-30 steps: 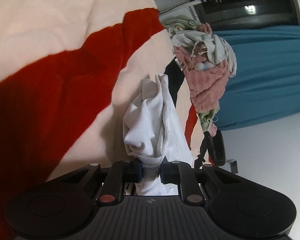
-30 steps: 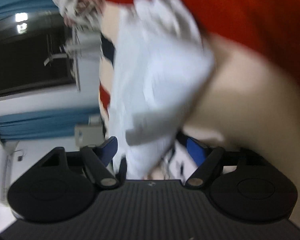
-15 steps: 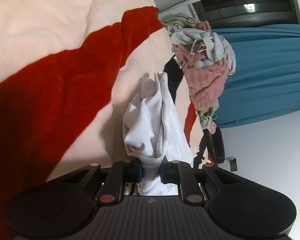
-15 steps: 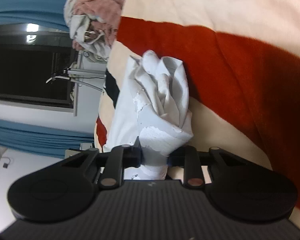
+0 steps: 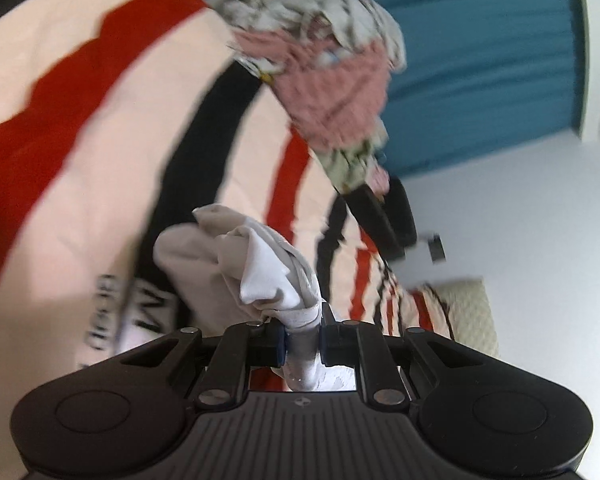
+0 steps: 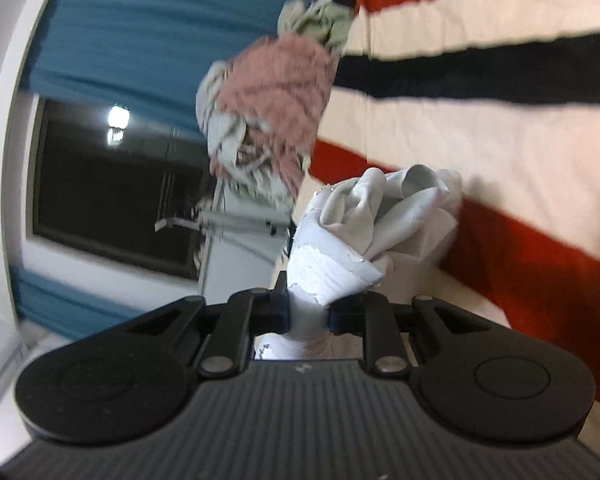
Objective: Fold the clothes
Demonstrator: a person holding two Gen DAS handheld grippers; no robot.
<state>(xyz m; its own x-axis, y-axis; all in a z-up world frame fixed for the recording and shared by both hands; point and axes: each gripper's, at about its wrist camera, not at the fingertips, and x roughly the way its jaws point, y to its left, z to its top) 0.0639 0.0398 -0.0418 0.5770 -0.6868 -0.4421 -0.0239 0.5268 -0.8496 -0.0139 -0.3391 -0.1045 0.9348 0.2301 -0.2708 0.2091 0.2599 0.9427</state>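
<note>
Both pairs of fingers are pinched on the same white garment (image 5: pixel 260 276): my left gripper (image 5: pixel 302 340) holds a bunched edge at the lower centre of its frame, and my right gripper (image 6: pixel 308 312), whose jaws have just been closing, now presses on another wad of the cloth, seen at the lower centre of the right wrist view (image 6: pixel 380 224). It hangs crumpled above each set of pads, just over the striped blanket (image 5: pixel 80 128) that fills the left and middle of the frame. It looks light, thin and limp, so I judge it will sag and twist rather than keep any shape; a cracked white print on it may be slightly stiffer. Better holds would be at two corners or the shoulder seams, spread apart, though the blur keeps me from telling which part of the garment I actually have. Beyond it, at the upper centre, sits a pile of clothes (image 5: pixel 332 80) with a pink towel-like piece, against a blue curtain (image 5: pixel 480 80) at the upper right.
</note>
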